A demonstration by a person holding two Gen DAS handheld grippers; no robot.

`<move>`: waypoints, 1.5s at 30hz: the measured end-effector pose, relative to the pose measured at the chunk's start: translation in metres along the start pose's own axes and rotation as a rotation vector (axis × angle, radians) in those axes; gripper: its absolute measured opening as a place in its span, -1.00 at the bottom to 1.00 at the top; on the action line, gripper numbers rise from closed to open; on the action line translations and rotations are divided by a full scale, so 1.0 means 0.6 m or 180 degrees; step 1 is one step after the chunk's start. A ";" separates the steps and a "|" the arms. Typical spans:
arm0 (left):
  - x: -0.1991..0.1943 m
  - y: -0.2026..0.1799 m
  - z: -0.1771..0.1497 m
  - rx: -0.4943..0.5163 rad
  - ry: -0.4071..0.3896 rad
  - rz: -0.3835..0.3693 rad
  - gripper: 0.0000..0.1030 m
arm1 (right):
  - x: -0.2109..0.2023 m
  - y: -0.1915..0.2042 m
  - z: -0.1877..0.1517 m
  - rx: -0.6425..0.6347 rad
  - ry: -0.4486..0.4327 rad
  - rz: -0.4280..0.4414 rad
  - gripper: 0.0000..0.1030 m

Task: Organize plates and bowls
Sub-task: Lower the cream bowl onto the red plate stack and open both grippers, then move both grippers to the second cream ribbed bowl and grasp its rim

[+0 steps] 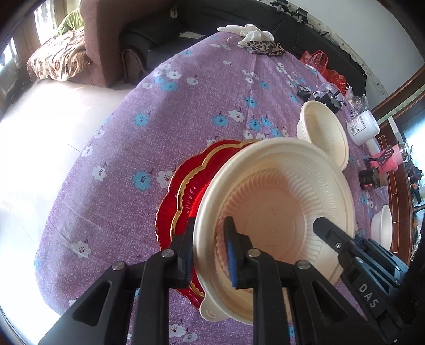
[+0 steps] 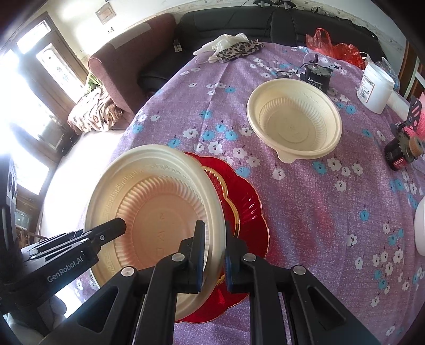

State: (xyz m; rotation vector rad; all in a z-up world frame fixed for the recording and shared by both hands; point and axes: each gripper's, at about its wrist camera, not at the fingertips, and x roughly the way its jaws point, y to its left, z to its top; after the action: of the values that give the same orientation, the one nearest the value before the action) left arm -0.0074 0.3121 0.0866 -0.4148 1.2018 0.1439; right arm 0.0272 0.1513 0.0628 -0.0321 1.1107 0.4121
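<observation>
- Cream bowl (image 2: 159, 212) sits over red gold-rimmed plates (image 2: 247, 209) on the purple tablecloth (image 2: 318, 212).
- Right gripper (image 2: 214, 254) is clamped on its rim.
- Left gripper (image 1: 209, 254) straddles the opposite rim, jaws slightly parted.
- Second cream bowl (image 2: 293, 119) stands well apart.

A lived-in home, its sitting room by the look of it: a brown armchair (image 2: 124, 77) with a patterned throw (image 2: 91, 114) stands near bright glazed doors (image 2: 53, 66), and a black sofa (image 2: 239, 24) runs along the wall under a small framed picture (image 2: 105, 14). The bench wears a purple flowered cloth (image 2: 305, 199) strewn with household odds: white gloves (image 2: 225, 42), a leopard-print pouch (image 2: 239, 50), a red plastic bag (image 2: 332, 45), a white jar (image 2: 375, 89) and cream bowls (image 2: 294, 119)
</observation>
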 end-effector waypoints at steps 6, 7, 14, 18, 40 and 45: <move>-0.019 -0.003 0.001 0.0065 -0.0092 -0.0008 -0.31 | -0.001 -0.002 -0.001 0.0044 0.0000 -0.0036 -0.73; -0.024 -0.002 0.002 0.0060 -0.0111 -0.0020 -0.31 | -0.003 -0.003 -0.001 0.0053 -0.0016 -0.0041 -0.73; -0.052 0.003 0.000 -0.0019 -0.0257 -0.0045 -0.15 | -0.027 -0.025 -0.005 0.0164 -0.0132 0.0034 -0.71; -0.064 -0.006 -0.005 -0.0036 -0.0306 -0.0081 -0.14 | -0.047 -0.045 -0.011 0.0251 -0.0215 0.0119 -0.64; -0.120 -0.156 -0.028 0.0487 -0.0999 0.0108 0.31 | -0.113 -0.227 -0.043 0.0753 -0.0454 -0.0006 -0.56; -0.177 -0.163 -0.013 0.0402 -0.1845 0.0120 0.91 | -0.116 -0.247 -0.021 0.0677 -0.0497 -0.0120 -0.56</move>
State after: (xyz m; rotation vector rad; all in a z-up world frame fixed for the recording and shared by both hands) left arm -0.0207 0.2309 0.2055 -0.2157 0.6431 0.2033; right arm 0.0402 -0.0101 0.0914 0.1638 0.9931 0.2563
